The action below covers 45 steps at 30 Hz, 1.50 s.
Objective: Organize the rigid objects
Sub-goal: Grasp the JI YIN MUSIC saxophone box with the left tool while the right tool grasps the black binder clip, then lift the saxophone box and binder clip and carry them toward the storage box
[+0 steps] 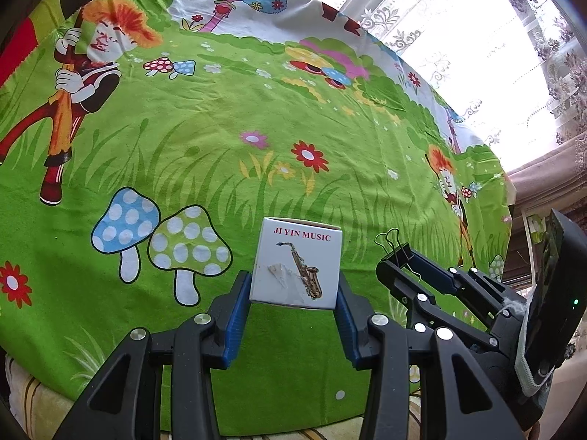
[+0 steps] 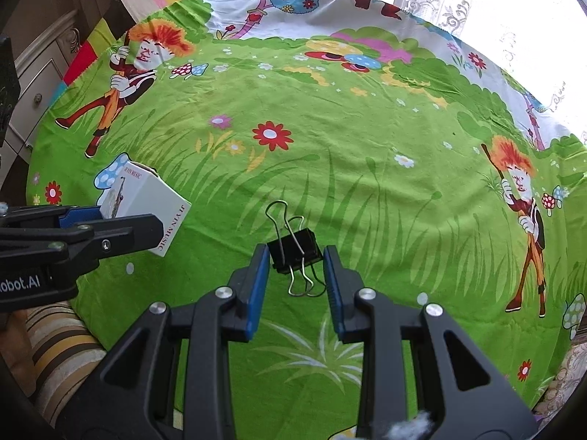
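A white box printed with a saxophone and "JI YIN MUSIC" sits between the blue pads of my left gripper, which is shut on its two sides. The right wrist view shows the same box tilted at the left, in the left gripper. A black binder clip with wire handles lies low over the cloth, and my right gripper has both pads against the clip's body. From the left wrist camera the clip sits at the tips of the right gripper, to the right of the box.
A green cartoon-print cloth covers the whole table. A white drawer cabinet stands beyond the left edge. Lace curtains and a bright window are at the back right. Striped fabric shows under the near edge.
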Each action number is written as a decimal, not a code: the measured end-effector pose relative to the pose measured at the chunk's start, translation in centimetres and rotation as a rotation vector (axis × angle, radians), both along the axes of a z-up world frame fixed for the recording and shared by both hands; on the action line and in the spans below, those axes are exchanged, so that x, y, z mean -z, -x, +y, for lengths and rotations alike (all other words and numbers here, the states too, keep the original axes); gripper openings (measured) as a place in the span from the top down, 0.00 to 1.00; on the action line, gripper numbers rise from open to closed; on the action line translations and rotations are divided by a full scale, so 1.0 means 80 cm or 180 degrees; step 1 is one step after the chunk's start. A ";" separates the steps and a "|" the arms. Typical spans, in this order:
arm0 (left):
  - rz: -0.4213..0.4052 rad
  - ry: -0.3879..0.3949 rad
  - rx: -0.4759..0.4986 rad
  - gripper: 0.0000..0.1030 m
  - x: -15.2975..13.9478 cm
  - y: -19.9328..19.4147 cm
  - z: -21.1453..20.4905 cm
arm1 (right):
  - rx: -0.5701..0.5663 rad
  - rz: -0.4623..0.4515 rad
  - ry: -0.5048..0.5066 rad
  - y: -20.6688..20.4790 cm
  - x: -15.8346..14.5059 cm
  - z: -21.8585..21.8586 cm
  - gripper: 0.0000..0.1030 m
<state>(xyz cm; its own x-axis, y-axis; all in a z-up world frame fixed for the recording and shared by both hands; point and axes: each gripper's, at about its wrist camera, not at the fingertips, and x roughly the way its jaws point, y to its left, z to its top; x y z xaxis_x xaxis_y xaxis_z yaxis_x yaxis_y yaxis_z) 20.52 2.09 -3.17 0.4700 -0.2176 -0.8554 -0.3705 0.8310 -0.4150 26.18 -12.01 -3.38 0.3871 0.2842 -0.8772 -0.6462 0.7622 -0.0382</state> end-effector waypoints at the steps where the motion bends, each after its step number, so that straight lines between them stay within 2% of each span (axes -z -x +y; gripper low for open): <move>1: -0.0012 -0.0002 0.0013 0.57 -0.003 0.001 -0.003 | 0.0023 0.0002 -0.0026 0.003 -0.004 -0.005 0.67; 9: -0.0102 0.0011 0.0094 0.57 -0.022 0.013 -0.023 | 0.0194 -0.0042 -0.0184 0.034 -0.031 -0.045 0.67; 20: -0.0176 0.0019 0.0387 0.57 -0.041 0.034 -0.081 | 0.0467 -0.0104 -0.0331 0.085 -0.058 -0.108 0.67; 35: -0.0195 0.0019 0.0974 0.57 -0.059 0.067 -0.192 | 0.0947 -0.0154 -0.0528 0.155 -0.078 -0.223 0.67; 45: -0.0170 -0.0007 0.1527 0.57 -0.066 0.078 -0.290 | 0.1409 -0.0239 -0.0591 0.192 -0.089 -0.324 0.67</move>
<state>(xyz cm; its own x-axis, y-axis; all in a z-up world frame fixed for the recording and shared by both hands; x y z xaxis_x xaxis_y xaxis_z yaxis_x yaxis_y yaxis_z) 14.29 -21.07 2.08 0.3604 -0.4188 -0.8335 0.0769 0.9038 -0.4209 10.85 -37.93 3.71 0.5663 0.2271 -0.7923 -0.2589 0.9616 0.0906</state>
